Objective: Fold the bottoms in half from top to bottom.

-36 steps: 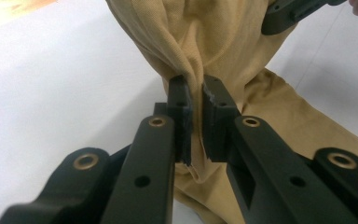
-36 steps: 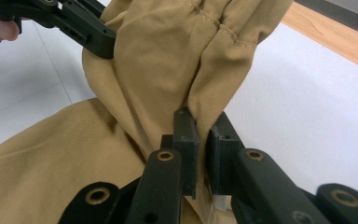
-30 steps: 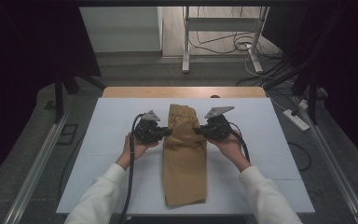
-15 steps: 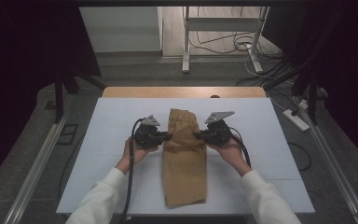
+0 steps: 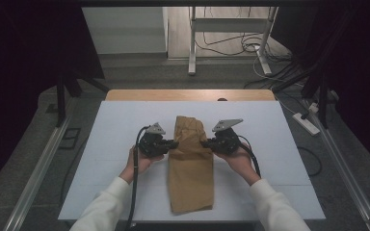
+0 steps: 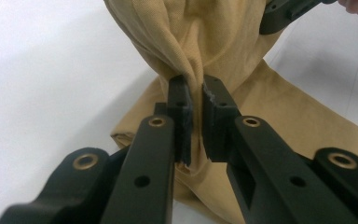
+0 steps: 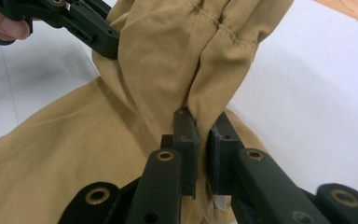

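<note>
In the high view both hands have drawn toward the bottom of the frame since a second ago. The left gripper (image 5: 172, 143) and right gripper (image 5: 205, 143) now sit lower in the frame, carrying the pinched edges of the cloth (image 5: 191, 168) with them. The cloth's far end, which lay nearer the top of the frame, has come down too, so the folded-over upper part looks shorter and more bunched between the grippers.

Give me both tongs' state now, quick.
Left tongs: shut on the tan garment, pinching its left edge.
Right tongs: shut on the tan garment, pinching its right edge.
</note>
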A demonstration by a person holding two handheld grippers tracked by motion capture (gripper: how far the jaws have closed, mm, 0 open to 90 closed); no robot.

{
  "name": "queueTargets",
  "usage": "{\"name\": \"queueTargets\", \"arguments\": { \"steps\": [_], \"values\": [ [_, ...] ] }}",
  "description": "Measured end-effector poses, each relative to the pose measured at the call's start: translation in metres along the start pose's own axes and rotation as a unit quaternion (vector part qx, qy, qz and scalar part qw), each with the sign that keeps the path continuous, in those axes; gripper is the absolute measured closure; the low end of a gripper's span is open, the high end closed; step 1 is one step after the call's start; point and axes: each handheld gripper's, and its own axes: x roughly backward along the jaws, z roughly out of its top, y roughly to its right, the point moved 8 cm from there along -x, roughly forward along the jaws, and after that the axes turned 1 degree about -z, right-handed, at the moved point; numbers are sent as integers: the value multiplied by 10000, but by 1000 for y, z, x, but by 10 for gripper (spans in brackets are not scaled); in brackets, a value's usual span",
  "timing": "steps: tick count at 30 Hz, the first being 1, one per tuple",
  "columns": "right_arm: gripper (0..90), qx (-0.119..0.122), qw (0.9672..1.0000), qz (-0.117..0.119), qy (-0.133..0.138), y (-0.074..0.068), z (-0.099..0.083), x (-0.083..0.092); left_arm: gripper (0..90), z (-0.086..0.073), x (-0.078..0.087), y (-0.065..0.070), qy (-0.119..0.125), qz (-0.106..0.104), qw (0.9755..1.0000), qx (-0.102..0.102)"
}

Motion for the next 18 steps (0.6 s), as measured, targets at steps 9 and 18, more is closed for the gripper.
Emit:
{"name": "queueTargets", "arguments": {
  "steps": [9,18],
  "values": [
    [832,4,10000,44,47,-12,-9,3,824,-9,1,7,-4,-48,10000,5],
    [832,-65,9999,112,48,-20,-18,4,823,-16,0,14,-39,-70,10000,3]
  ]
}}
